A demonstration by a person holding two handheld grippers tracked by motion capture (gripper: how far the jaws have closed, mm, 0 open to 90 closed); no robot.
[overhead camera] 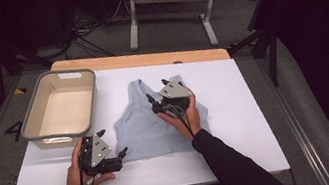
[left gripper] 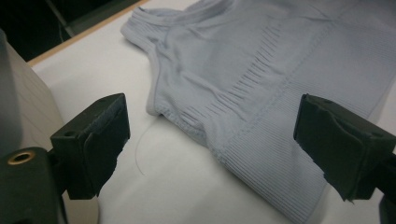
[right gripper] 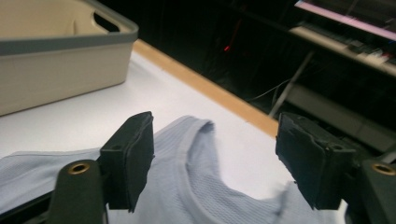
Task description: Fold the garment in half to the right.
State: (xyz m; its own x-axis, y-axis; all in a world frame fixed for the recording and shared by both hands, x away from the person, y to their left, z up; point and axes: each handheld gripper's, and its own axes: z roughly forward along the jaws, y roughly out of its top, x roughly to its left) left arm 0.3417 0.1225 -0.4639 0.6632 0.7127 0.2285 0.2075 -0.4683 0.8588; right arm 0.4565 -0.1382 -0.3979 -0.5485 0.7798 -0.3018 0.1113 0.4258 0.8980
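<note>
Currently the pale blue tank top (overhead camera: 157, 119) lies flat mid-surface (overhead camera: 239, 125), right of the beige bin (overhead camera: 61, 109). Left gripper (overhead camera: 112, 141) sits released, jaws wide, at the top's lower left corner, holding nothing. Right gripper (overhead camera: 158, 89) is also released, jaws spread over the neckline and straps, not grasping.

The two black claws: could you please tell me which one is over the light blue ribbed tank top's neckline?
The right claw, over the light blue ribbed tank top near its straps; the left claw sits at the hem corner.
</note>
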